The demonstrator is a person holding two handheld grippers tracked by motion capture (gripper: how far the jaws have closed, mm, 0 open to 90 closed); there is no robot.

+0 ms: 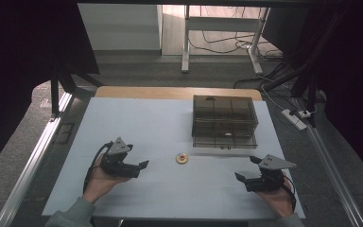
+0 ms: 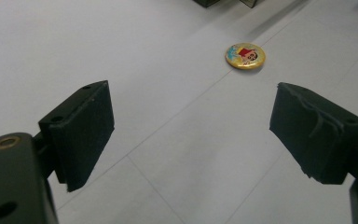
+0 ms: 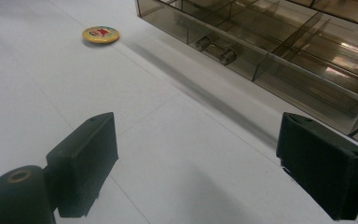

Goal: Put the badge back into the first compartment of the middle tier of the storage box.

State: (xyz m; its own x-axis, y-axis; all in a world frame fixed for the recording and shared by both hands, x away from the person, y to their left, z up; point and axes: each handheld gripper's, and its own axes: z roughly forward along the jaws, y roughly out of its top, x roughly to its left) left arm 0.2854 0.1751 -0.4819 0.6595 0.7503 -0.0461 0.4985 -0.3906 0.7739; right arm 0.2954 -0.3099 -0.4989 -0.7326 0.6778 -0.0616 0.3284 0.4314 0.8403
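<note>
A small round yellow badge [image 1: 182, 158] with a red and blue picture lies flat on the white table top [image 1: 137, 127], just in front of a smoky transparent drawer box [image 1: 224, 121]. My left gripper [image 1: 144, 168] rests to the badge's left, open and holding nothing; its view has the badge [image 2: 244, 55] ahead and right of the jaws. My right gripper [image 1: 247, 169] sits near the table's front right, open and holding nothing. Its view shows the badge [image 3: 100, 34] far ahead on the left and the drawer box [image 3: 279, 51], with its lower drawer pulled out and its two small knobs [image 3: 214, 49].
The white table top ends near the front, where a person's hands come in. Beyond the table stand a desk frame [image 1: 186, 42] with cables on the floor. A power strip [image 1: 294, 118] lies on the floor at the right. Dark curtains hang on both sides.
</note>
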